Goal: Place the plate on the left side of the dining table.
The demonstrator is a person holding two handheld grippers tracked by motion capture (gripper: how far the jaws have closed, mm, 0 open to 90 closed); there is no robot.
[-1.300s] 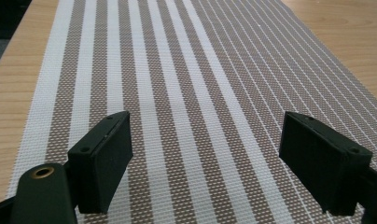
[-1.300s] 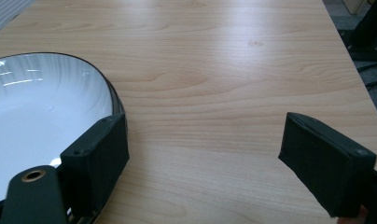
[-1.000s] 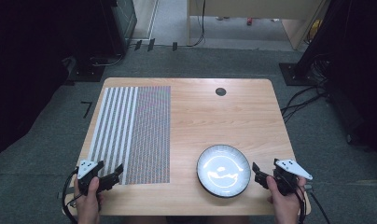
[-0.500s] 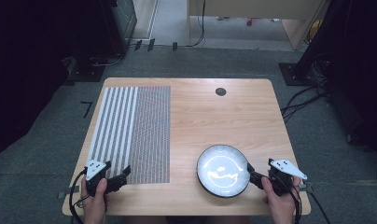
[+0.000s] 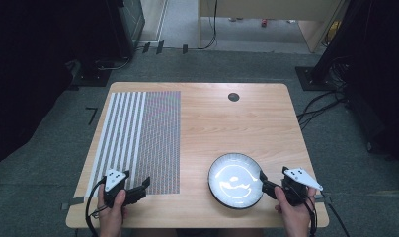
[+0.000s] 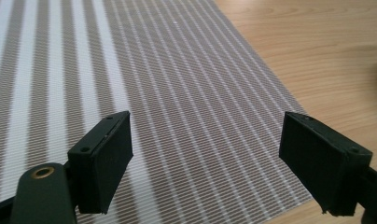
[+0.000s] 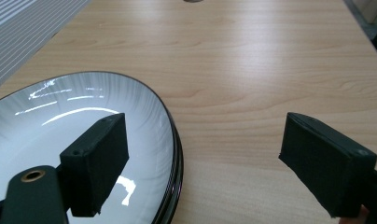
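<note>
Wooden table (image 5: pixel 222 123) stands on grey carpet, with a striped mat (image 5: pixel 138 138) on its left half and a round plate (image 5: pixel 235 180) near the front right edge. Since 1 second ago both hands have moved inward: the left gripper (image 5: pixel 138 190) has slid from the table's corner onto the near edge of the mat, and the right gripper (image 5: pixel 265 186) has closed in on the plate's right rim. In the right gripper view its 2 jaws stand wide, one over the plate's white inside, the other over bare wood, so the dark rim (image 7: pixel 175 140) lies between them. That looks like the setup for a pinch on the rim. The left gripper's jaws (image 6: pixel 210 154) also gape wide above the mat, holding nothing.
</note>
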